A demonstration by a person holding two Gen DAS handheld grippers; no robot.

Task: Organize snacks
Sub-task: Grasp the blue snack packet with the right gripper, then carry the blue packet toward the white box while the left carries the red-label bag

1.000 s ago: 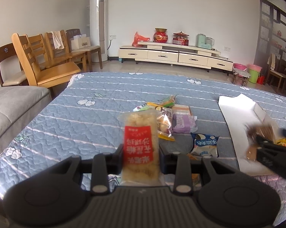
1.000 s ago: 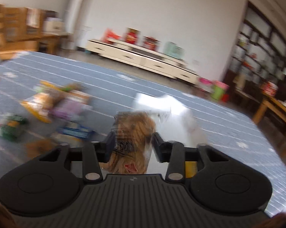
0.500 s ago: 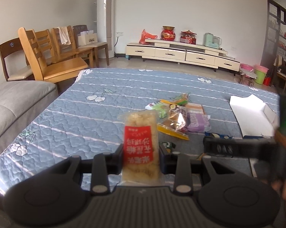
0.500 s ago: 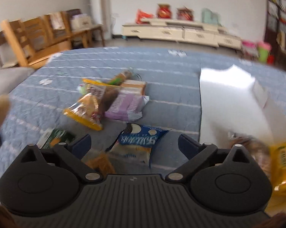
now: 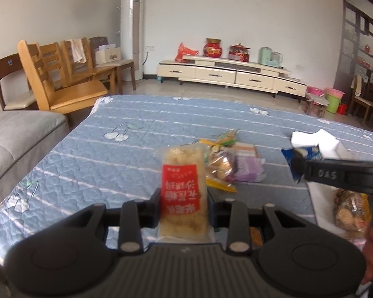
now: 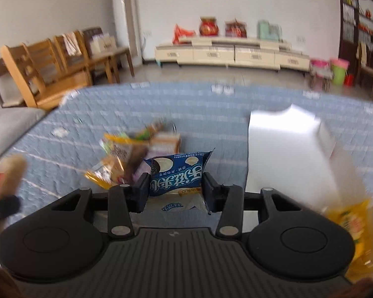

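The left gripper sits at the lower middle of the left wrist view, its jaws clamped on a clear packet of pale puffed snack with a red label, which stands upright between them. The right gripper fills the lower middle of the right wrist view. Its jaws are closing, with a blue snack packet between them and the pads pressed against its two sides. In the left wrist view that same blue packet shows at the right of the frame, raised above the blue quilted bed cover.

A loose heap of snack packets lies on the cover at the centre of the left wrist view, just behind the red-labelled packet, among them a purple wrapper and yellow-edged bags. A white box lies open on the cover at the right of the right wrist view. At the lower right of the left wrist view a bag of brown biscuits appears to lie at the box's near end, beside a yellow packet, though blur makes this uncertain.
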